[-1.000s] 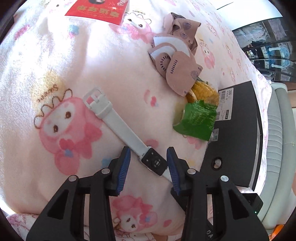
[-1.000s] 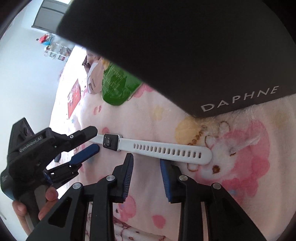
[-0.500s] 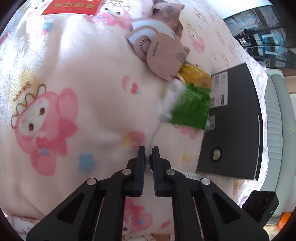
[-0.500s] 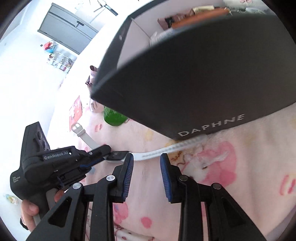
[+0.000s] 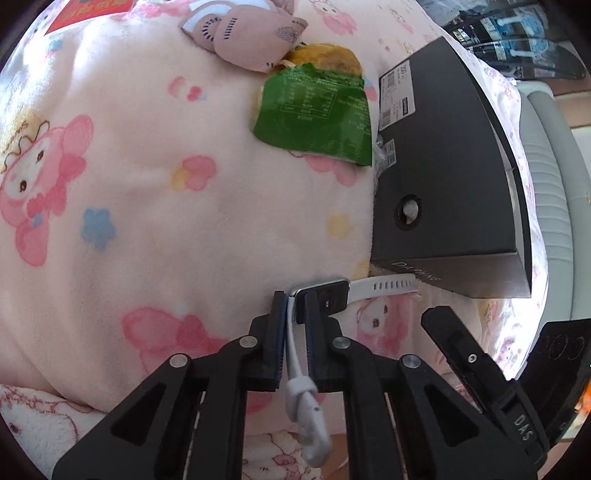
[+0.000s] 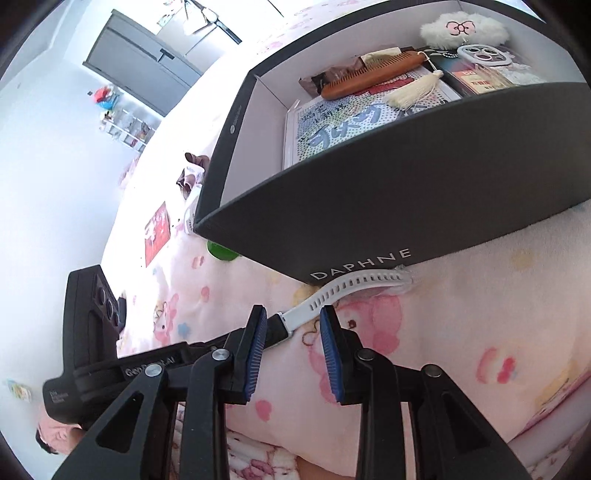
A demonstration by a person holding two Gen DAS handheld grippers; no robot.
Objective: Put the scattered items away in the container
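- one red packet (image 5: 88, 14) lies far left at the top edge of the pink cartoon blanket (image 5: 147, 206) on the bed.
- one brownish plush toy (image 5: 251, 40) sits near the top, touching one yellow item (image 5: 325, 61) that is partly under one green snack bag (image 5: 317, 118).
- the left gripper (image 5: 295, 314) has just been closing and now clamps one white watch (image 5: 325, 295) at its dark face; the buckle strap hangs back between the fingers, and the holed strap (image 5: 391, 286) reaches right to the foot of the box.
- one dark box (image 5: 443, 184) marked daphne stands on the blanket just right of the green bag, its top open.
- inside the box (image 6: 424, 192) i count one wooden comb (image 6: 373, 75), one cream tassel (image 6: 413, 90), one printed sheet (image 6: 347, 129), one white fluffy pouch (image 6: 465, 27) and one pale ringed piece (image 6: 484, 55); the rest at the far end is too small to tell.
- the right gripper (image 6: 293, 354) hangs over the blanket with its jaws parted and nothing between the blue pads (image 6: 255, 354); the watch strap (image 6: 354, 286) lies just beyond its tips.
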